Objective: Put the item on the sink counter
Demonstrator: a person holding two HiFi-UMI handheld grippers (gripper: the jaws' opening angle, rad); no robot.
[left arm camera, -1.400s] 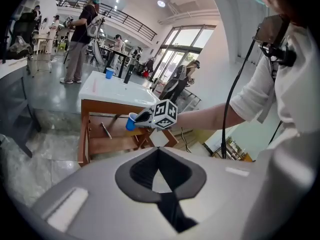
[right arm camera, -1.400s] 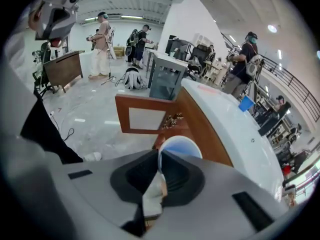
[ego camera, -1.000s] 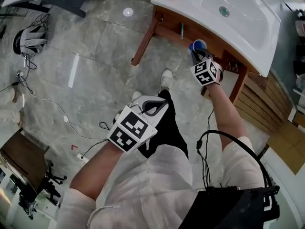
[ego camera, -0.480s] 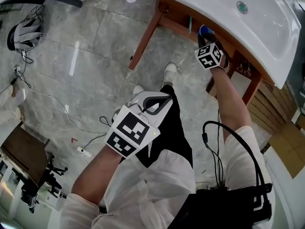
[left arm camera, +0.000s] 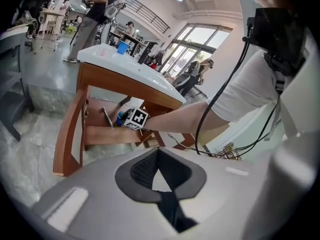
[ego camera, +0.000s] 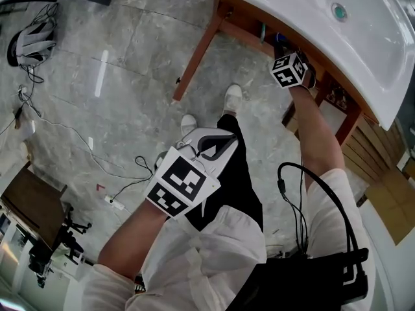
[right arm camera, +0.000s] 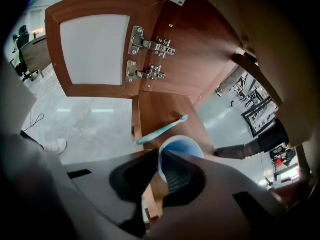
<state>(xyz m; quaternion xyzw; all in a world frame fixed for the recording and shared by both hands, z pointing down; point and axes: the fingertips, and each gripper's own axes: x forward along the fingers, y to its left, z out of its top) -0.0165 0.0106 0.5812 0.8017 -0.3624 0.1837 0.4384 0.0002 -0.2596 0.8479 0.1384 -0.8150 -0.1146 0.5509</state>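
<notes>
1. The right tongs (right arm camera: 156, 156) are clamped on the wall of a round blue plastic cup (right arm camera: 184, 143). One jaw sits inside the rim and the other outside it.
2. The cup is held beneath the white ceramic sink surface (ego camera: 305, 28), inside the brown wooden stand (left arm camera: 70, 129) and not on top of it. Whether its base touches the brown wooden shelf (right arm camera: 165, 109) under it cannot be told.
3. Just beyond the right tongs, past the cup's far rim, a teal plastic toothbrush (right arm camera: 162, 131) lies aslant on that shelf.
4. Above the right tongs hangs an open brown wooden cabinet door with a pale panel (right arm camera: 95, 51), carried on two metal hinges (right arm camera: 145, 59).
5. The left tongs (left arm camera: 159, 153) are closed with nothing between them, the jaw tips meeting. They are held low in front of the person's black trousers (ego camera: 227, 180), well apart from the stand.
6. Beneath the left tongs lies the grey marble floor (ego camera: 130, 76). The person's two white shoes (ego camera: 232, 99) stand on it between the left tongs and the stand.
</notes>
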